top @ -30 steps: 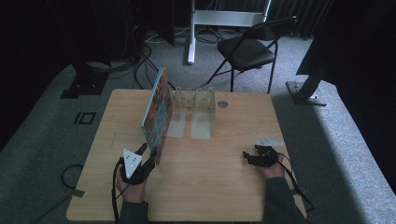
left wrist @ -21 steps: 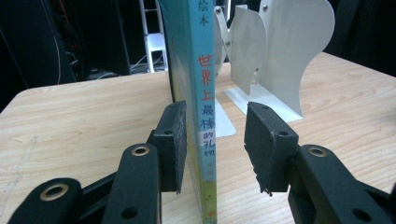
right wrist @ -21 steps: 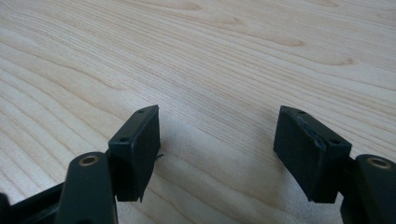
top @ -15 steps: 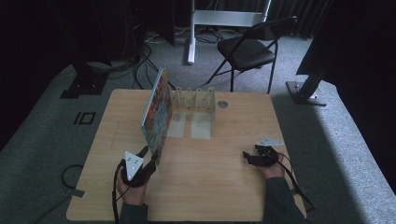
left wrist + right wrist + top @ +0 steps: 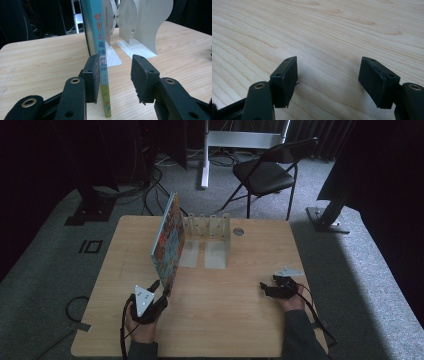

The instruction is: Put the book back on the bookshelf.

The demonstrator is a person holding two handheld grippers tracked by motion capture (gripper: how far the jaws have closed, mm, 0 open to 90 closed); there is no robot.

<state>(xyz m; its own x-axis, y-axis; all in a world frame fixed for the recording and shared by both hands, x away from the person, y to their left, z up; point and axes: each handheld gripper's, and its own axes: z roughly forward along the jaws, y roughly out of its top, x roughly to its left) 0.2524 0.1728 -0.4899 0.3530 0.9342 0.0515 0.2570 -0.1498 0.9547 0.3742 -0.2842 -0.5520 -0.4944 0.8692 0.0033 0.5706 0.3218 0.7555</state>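
Book (image 5: pixel 100 47) first, since everything turns on it: it stands on edge on the surface (image 5: pixel 235 310), spine toward me, and my left gripper (image 5: pixel 113 77) straddles its near lower corner. One pad (image 5: pixel 93 77) lies against the cover; the other stands well apart from the spine, so the left gripper is released, not clamped. My right gripper (image 5: pixel 328 82), off to the book's right, hangs spread over bare wood with nothing between its jaws.

Just beyond the book, on its right side, stand the white metal bookends (image 5: pixel 140 27), their flat feet lying toward me. I judge the step in hand is getting the book upright in among them.

To do it well, I would close on the spine squarely, low but above the bottom edge, so both pads bear flat on the covers and the book cannot pivot. Then I would slide it along its own line, keeping it vertical, and steer its far edge clear of the nearest bookend's foot. A one-sided push could tip it over leftward.
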